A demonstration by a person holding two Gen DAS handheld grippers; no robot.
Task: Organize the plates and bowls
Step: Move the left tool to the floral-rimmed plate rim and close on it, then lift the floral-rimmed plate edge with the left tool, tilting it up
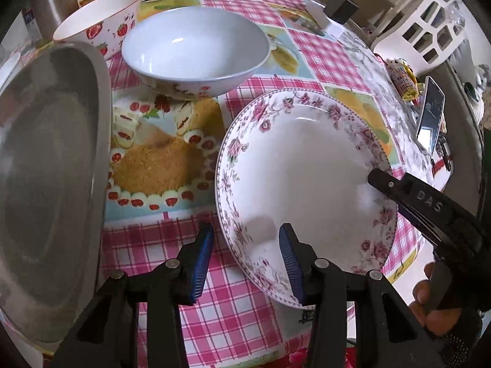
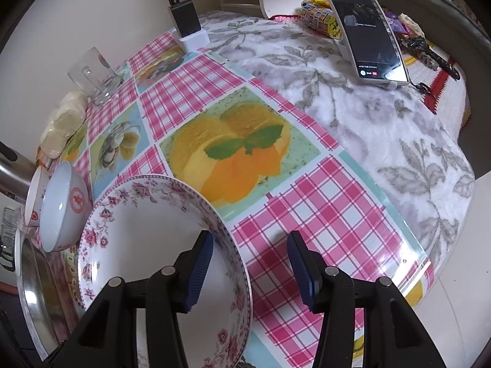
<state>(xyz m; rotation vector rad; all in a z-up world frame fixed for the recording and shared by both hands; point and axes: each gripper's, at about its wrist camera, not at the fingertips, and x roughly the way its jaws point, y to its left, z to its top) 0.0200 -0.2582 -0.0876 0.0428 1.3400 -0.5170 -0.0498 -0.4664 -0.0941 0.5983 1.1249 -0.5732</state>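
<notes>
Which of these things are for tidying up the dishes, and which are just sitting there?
For the job: floral plate, white bowl, strawberry bowl, metal plate.

Just lying about: phone, glass mug, charger, snack packet.

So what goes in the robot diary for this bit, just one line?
left gripper: open, straddling floral plate rim | right gripper: open, straddling opposite rim | plate: on table | white bowl: untouched
</notes>
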